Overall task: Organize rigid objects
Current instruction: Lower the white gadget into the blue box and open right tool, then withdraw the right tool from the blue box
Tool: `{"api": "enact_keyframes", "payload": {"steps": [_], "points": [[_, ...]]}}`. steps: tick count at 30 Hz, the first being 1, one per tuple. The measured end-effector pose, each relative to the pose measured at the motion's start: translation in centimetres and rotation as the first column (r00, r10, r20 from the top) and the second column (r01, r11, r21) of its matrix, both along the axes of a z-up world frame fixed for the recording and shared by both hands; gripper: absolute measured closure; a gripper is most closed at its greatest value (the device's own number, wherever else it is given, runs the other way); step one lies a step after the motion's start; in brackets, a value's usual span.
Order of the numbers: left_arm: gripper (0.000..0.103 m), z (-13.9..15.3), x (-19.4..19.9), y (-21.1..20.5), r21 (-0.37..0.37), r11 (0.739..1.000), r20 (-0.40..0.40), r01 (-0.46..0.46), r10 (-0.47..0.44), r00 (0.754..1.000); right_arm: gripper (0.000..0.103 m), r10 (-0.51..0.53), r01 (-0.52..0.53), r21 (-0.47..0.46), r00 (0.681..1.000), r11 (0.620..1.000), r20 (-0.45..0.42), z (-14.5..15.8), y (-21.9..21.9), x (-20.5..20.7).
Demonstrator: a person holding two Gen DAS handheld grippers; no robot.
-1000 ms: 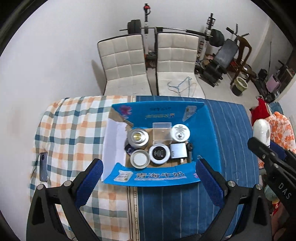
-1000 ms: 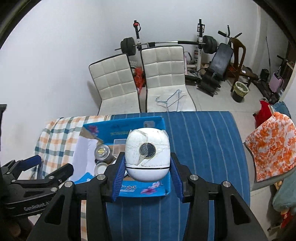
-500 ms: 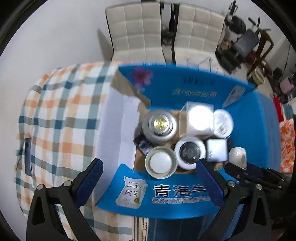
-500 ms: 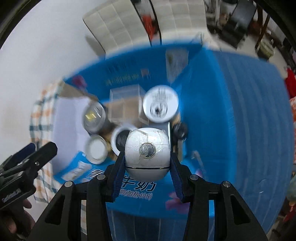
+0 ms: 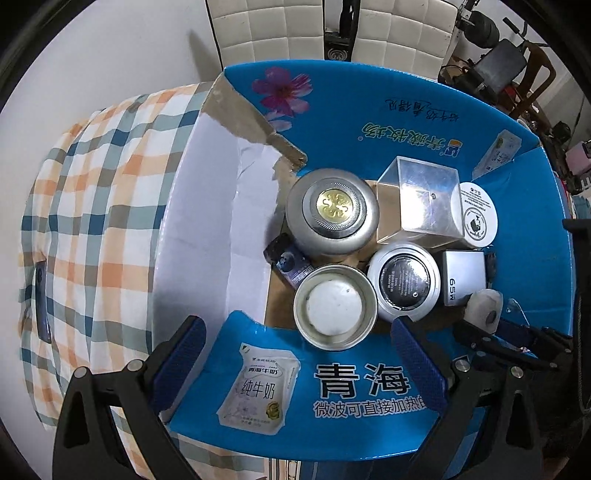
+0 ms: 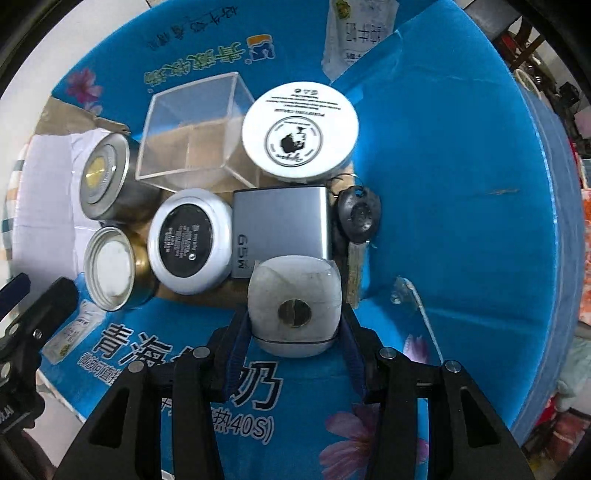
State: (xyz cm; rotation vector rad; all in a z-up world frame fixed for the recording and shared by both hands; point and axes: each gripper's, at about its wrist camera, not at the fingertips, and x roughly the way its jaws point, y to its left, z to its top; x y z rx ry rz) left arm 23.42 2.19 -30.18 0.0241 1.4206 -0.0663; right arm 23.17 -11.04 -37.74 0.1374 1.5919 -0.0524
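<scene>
My right gripper (image 6: 293,328) is shut on a white rounded device (image 6: 294,295) with a round metal disc on its face. It holds it low inside the blue cardboard box (image 6: 461,221), against the grey 65W charger (image 6: 280,225). The device and right gripper also show in the left wrist view (image 5: 482,304). My left gripper (image 5: 295,365) is open and empty, over the box's near flap (image 5: 332,387). In the box stand a silver tin with a gold centre (image 5: 332,210), a clear cube (image 5: 424,199), a white round jar (image 6: 300,133) and two more round tins.
The box sits on a bed with a checked cloth (image 5: 92,203) to the left. A black key fob (image 6: 358,214) lies right of the charger. A small dark packet (image 5: 291,266) lies by the silver tin. Two white chairs (image 5: 277,29) stand behind.
Both grippers have come down close over the box. My right gripper has carried the white device from above the box's near flap down into the box beside the charger.
</scene>
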Motion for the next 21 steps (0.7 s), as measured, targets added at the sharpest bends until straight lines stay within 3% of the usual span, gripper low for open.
{"api": "enact_keyframes", "payload": {"steps": [2,4,6,15,21], "points": [[0.0,-0.2,0.1,0.1,-0.008,1.0,-0.004,0.001,-0.001,1.0,0.047,0.002,-0.002,-0.015,1.0,1.0,-0.005,0.0,0.3,0.1],[0.0,-0.4,0.0,0.1,-0.003,1.0,-0.012,0.002,-0.002,1.0,0.03,0.01,-0.01,-0.019,1.0,1.0,0.002,0.0,0.5,0.4],[0.0,-0.5,-0.1,0.2,-0.004,1.0,-0.016,0.002,-0.002,1.0,0.022,0.011,-0.011,-0.012,1.0,1.0,0.011,0.1,0.5,0.2],[0.0,0.6,-1.0,0.4,0.001,1.0,-0.008,-0.005,0.005,1.0,0.018,0.015,-0.014,-0.005,0.999,1.0,0.032,1.3,0.9,-1.0],[0.0,3.2,-1.5,0.8,-0.009,1.0,0.018,-0.017,0.017,1.0,0.018,0.009,-0.01,0.01,0.997,1.0,0.079,4.9,0.4,-1.3]]}}
